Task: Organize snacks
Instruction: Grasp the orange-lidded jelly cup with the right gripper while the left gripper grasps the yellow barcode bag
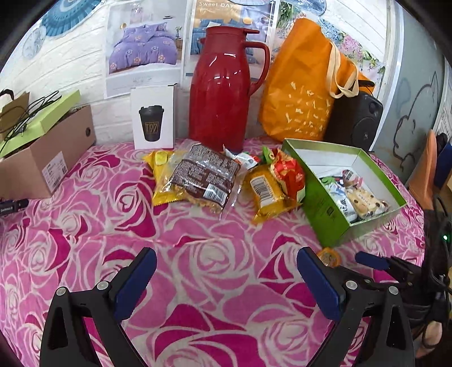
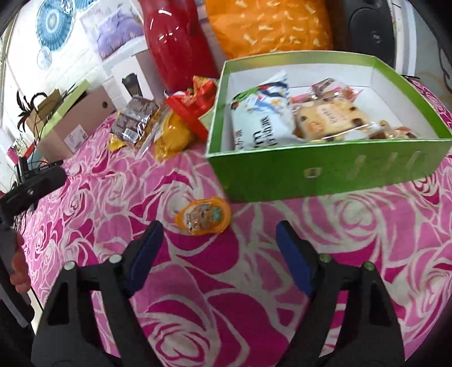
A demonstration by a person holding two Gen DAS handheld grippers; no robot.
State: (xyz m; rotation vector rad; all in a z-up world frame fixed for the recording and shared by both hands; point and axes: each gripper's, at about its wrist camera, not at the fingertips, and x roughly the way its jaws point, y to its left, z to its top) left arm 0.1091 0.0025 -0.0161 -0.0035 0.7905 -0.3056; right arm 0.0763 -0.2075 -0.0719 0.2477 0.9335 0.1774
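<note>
Rose-patterned pink cloth covers the surface (image 1: 84, 240); glossy crinkled snack packets (image 1: 197, 177) lie at centre, green cardboard box (image 2: 325, 175) partly filled at 3 o'clock, "Sweet DAY" poster (image 1: 217, 17) at 12 o'clock; left claw (image 1: 226, 282) and right claw (image 2: 219, 248) both gape empty, a round orange jelly cup (image 2: 203, 216) just ahead of the right

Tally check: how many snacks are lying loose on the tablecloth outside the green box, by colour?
Yellow packets: 2
Brown packet: 1
Red packet: 1
White-and-green packet: 1, small and partly hidden
Orange jelly cup: 1
Total: 6
</note>
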